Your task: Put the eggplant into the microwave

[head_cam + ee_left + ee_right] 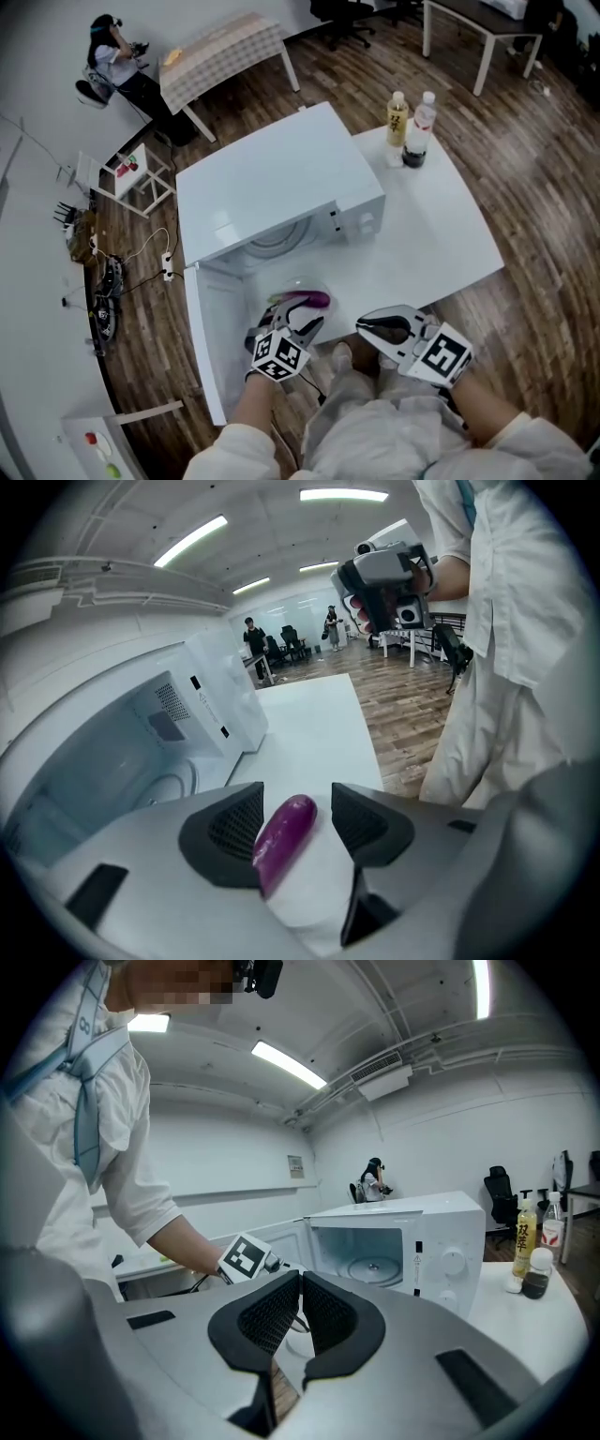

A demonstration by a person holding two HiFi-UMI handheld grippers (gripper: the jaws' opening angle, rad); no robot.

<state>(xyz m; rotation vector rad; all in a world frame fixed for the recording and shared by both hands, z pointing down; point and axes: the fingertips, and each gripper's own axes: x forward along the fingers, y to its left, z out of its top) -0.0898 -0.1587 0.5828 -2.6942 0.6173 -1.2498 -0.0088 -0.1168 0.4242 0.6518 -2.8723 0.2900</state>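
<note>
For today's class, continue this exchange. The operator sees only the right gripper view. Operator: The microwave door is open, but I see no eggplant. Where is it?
Observer: The eggplant lies between the left gripper's jaws, which stand apart.
Operator: Is it inside?
Observer: No. The head view shows it on the table, just before the microwave's opening.
Operator: And where is my gripper?
Observer: The right gripper hangs by the table's near edge, right of the left gripper.
</note>
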